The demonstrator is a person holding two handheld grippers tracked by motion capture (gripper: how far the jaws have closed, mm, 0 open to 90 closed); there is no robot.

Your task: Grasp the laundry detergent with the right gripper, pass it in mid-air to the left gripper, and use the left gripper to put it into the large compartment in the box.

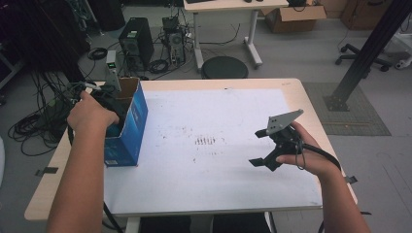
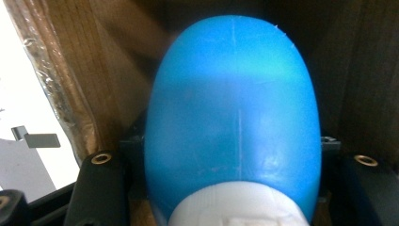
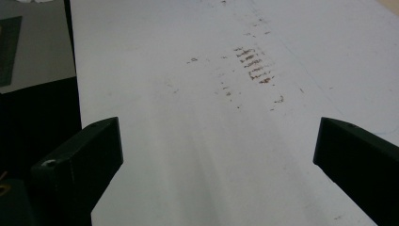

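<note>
An open blue cardboard box (image 1: 130, 127) stands at the left of the table. My left gripper (image 1: 110, 100) reaches down into it, with the person's hand on top. In the left gripper view a smooth blue egg-shaped object (image 2: 233, 113) with a white end (image 2: 235, 207) sits between the two black jaws, which press on its sides; brown cardboard walls (image 2: 108, 70) surround it. My right gripper (image 1: 255, 147) hovers over the right part of the white sheet (image 1: 214, 107), open wide, with nothing between its fingers (image 3: 80, 160).
Brown smudges (image 1: 205, 141) mark the sheet's middle. The wooden table rim (image 1: 311, 102) frames the sheet. On the floor beyond are a computer tower (image 1: 136, 42), cables (image 1: 34, 124), a round black stool (image 1: 224, 67), a black slanted post (image 1: 365, 53) and a cardboard carton (image 1: 291, 17).
</note>
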